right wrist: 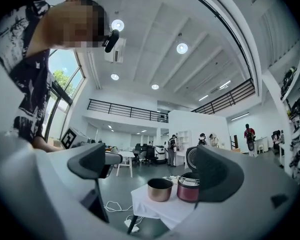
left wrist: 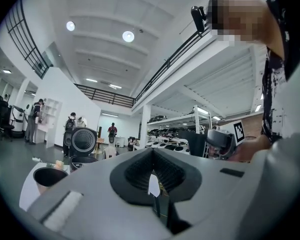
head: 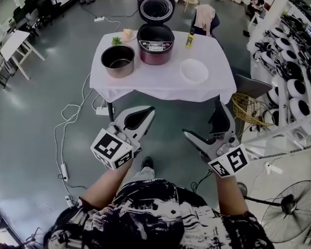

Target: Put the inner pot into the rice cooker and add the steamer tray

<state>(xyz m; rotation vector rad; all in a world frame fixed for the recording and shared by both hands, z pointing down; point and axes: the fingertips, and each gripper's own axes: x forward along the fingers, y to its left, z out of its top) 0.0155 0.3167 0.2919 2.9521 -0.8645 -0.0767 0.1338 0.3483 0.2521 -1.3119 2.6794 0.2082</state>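
On the white-clothed table [head: 160, 84] stand the bronze inner pot [head: 117, 60], the maroon rice cooker [head: 155, 44] with its lid [head: 156, 8] raised, and the white steamer tray [head: 194, 70]. Both grippers hang well short of the table, over the floor. My left gripper [head: 147, 113] is shut with nothing in it; in its own view the left gripper [left wrist: 152, 176] has its pads closed together, with the pot [left wrist: 47, 176] and cooker [left wrist: 82, 149] far left. My right gripper [head: 203, 124] stands open and empty; between the right gripper [right wrist: 155, 166] jaws I see the pot [right wrist: 160, 189] and cooker [right wrist: 189, 188].
A yellow bottle [head: 189, 39] and some food [head: 122, 36] sit at the table's back. Cables and a power strip [head: 103, 109] lie on the floor left of the table. A wire basket [head: 246, 108], shelves and a fan [head: 287, 204] stand at the right.
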